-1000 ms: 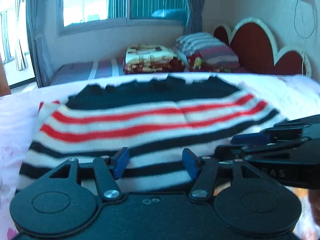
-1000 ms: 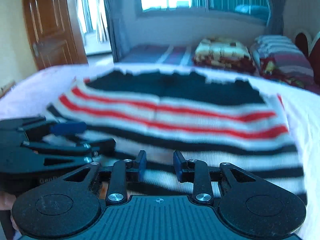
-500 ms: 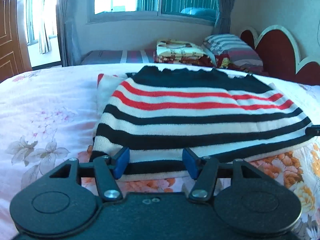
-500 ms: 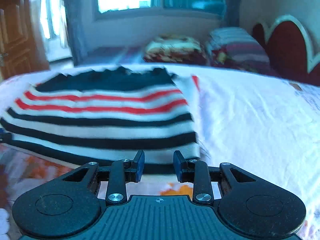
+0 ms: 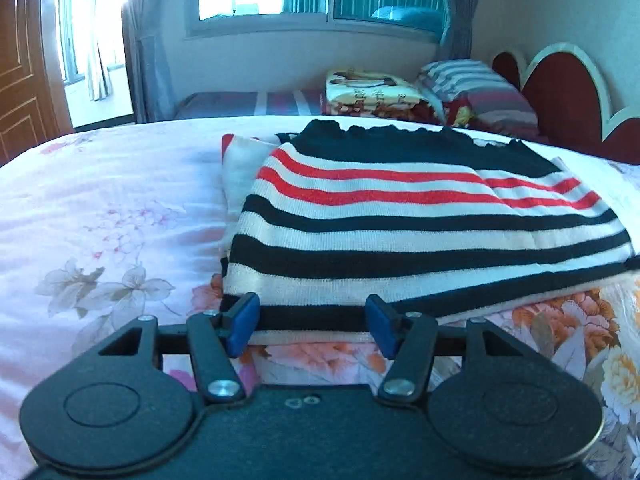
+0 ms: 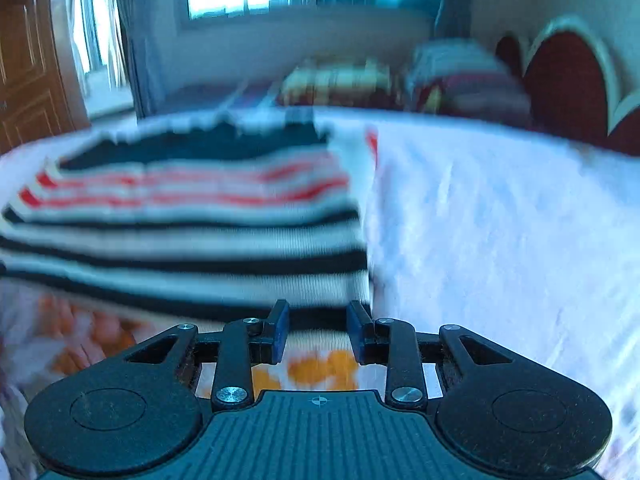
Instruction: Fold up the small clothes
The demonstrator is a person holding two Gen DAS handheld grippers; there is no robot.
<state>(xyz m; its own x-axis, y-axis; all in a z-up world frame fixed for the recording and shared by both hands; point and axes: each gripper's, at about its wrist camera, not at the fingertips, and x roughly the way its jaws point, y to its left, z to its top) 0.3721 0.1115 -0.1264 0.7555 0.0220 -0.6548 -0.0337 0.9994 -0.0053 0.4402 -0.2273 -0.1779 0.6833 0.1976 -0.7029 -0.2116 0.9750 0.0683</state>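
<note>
A folded knit sweater (image 5: pixel 420 220) with black, white and red stripes lies flat on the floral bedspread (image 5: pixel 100 220). My left gripper (image 5: pixel 312 326) hovers at the sweater's near left corner, jaws open, blue pads apart with the hem visible between them but not pinched. In the blurred right wrist view the same sweater (image 6: pixel 192 232) fills the left half, and my right gripper (image 6: pixel 318 330) sits at its near right corner, jaws narrowly open with nothing gripped.
A second bed behind holds a folded blanket (image 5: pixel 372 92) and striped pillows (image 5: pixel 476 88). A red scalloped headboard (image 5: pixel 568 96) stands at the right. A wooden door (image 5: pixel 20 80) and window curtains are at the left. Bare bedspread (image 6: pixel 500 220) spreads right of the sweater.
Both grippers drew apart sideways from the sweater's middle to its near corners, left one leftward, right one rightward. Each gripper has left the other's view. The sweater lies still.
</note>
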